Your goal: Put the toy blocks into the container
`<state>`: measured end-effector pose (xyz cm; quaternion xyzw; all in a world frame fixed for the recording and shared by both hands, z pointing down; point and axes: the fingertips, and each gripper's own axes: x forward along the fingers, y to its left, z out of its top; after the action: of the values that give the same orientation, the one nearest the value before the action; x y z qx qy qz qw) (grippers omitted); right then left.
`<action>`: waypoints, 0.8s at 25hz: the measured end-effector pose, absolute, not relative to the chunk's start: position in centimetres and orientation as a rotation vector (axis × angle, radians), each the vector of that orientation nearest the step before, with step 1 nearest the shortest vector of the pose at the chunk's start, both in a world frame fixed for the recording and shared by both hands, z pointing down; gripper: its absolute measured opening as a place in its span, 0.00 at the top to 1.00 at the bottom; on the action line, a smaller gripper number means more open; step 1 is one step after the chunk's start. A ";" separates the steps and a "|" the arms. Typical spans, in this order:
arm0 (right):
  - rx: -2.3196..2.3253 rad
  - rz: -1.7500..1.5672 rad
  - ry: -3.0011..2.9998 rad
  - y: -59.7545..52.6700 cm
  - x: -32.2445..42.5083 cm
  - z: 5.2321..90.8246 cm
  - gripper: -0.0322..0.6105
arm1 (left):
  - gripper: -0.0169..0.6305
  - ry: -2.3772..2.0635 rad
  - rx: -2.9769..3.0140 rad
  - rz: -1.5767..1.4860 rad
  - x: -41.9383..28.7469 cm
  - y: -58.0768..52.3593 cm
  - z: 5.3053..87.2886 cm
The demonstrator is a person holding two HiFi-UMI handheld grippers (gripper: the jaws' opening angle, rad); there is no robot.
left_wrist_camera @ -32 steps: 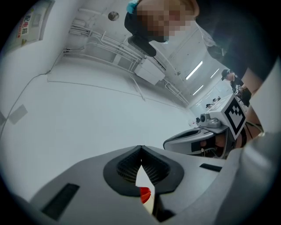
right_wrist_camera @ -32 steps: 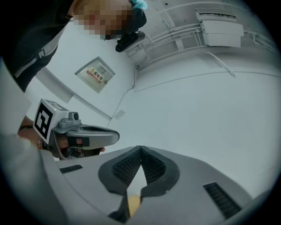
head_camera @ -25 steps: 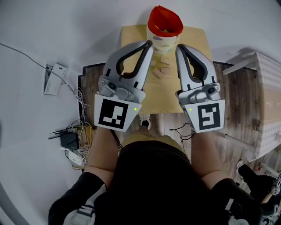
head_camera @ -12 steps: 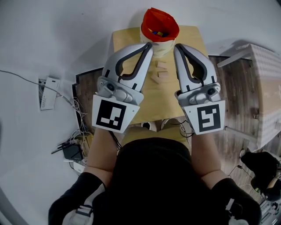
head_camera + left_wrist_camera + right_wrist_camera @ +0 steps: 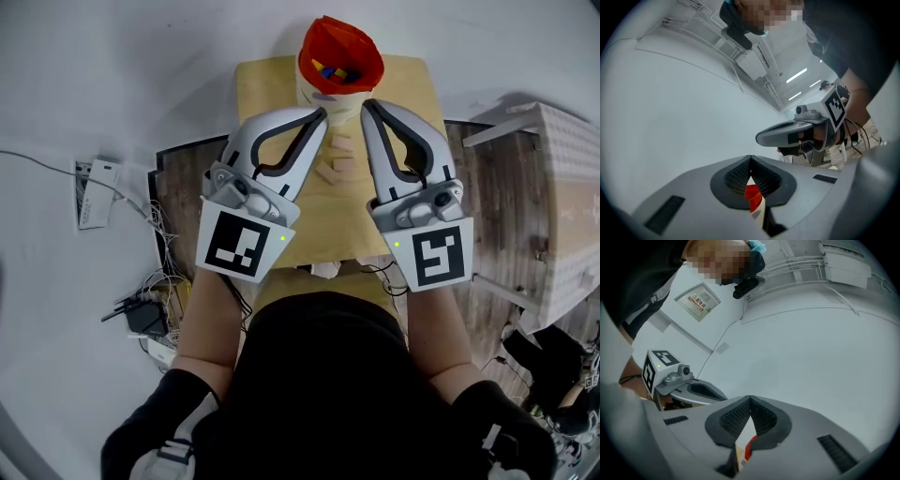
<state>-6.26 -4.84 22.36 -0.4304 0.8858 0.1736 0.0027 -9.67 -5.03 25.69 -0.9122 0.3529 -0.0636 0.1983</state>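
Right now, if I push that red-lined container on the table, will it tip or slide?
Probably slides rather than tips: the container already holds coloured blocks, weighting it. Its red lining looks thin and floppy, so likely crumples. It stands at the far edge of the table; push gently.

Black top on you. Your left gripper and right gripper: grey curved shells, black-and-white marker cubes.
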 end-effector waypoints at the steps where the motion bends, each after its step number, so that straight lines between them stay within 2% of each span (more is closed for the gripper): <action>1: -1.342 0.537 2.784 -5.1 -6.3 22.6 0.91 | 0.97 0.979 -2.551 -0.212 -9.4 -5.2 26.3; 13: -1.325 0.453 2.805 -7.0 -5.5 24.9 0.91 | 0.96 0.811 -2.641 -0.853 -8.1 -7.2 38.1; 14: -1.327 0.446 2.809 -7.0 -5.4 25.1 0.91 | 0.88 0.777 -2.663 -0.906 -7.9 -7.2 39.4; 16: -1.337 0.434 2.814 -7.3 -5.0 25.4 0.91 | 0.79 0.713 -2.705 -1.005 -7.5 -7.4 41.9; 20: -1.350 0.427 2.819 -7.6 -4.4 25.7 0.91 | 0.71 0.627 -2.741 -1.166 -7.4 -7.6 46.0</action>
<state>-4.44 -7.65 25.73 -0.4281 0.8935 0.1353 -0.0064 -7.45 -7.56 46.05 -0.8994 0.2057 -0.3827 0.0490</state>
